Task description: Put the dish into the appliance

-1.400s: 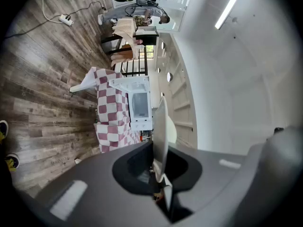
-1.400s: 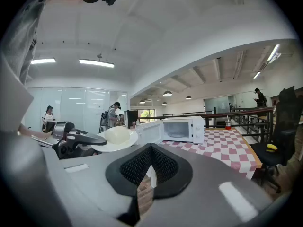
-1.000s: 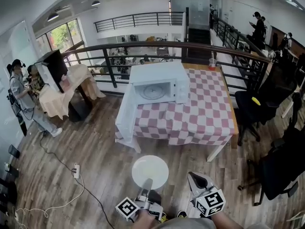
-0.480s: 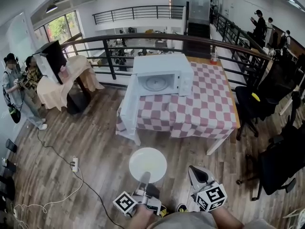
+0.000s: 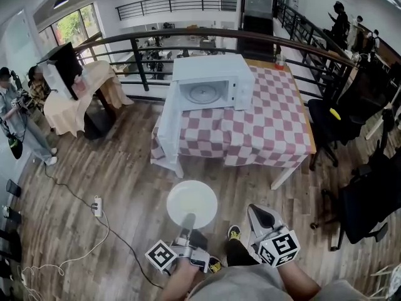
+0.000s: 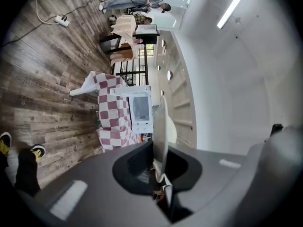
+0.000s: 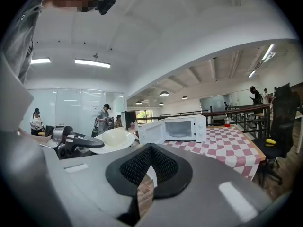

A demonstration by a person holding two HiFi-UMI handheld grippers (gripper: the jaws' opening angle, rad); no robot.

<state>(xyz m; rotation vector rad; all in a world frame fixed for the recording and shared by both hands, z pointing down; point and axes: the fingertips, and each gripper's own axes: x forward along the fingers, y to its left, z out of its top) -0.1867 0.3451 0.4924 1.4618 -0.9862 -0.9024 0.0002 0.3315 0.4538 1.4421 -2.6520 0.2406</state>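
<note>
Your left gripper [image 5: 189, 220] has its fingers clamped tight on the near rim of the round white ceramic plate [image 5: 192, 204]. The left gripper view shows the plate's edge [image 6: 161, 131] running straight out from between the jaws. Your right gripper [image 5: 257, 215], at 3 o'clock of the left one, has its jaws drawn together with nothing between them [image 7: 150, 148].

The plate hangs level over the wooden floor, well short of the table. The boxy white microwave oven [image 5: 210, 80] stands at 12 o'clock from it, on the table with the red-and-white checked cloth [image 5: 263, 137]. Its door [image 7: 150, 132] is swung open to the left and the glass turntable [image 5: 203, 94] is bare.

To carry this well, I judge you should hold the wrist level so the plate does not droop from its single rim grip. Approach square to the opening and pass to the right of the open door. Slide the plate in low over the turntable before you let go.

Count:
- one plate
- one microwave
- one table
- two grippers
- two people standing at 9 o'clock
- one white power strip [image 5: 96, 207] on the floor at 9 o'clock of the plate
</note>
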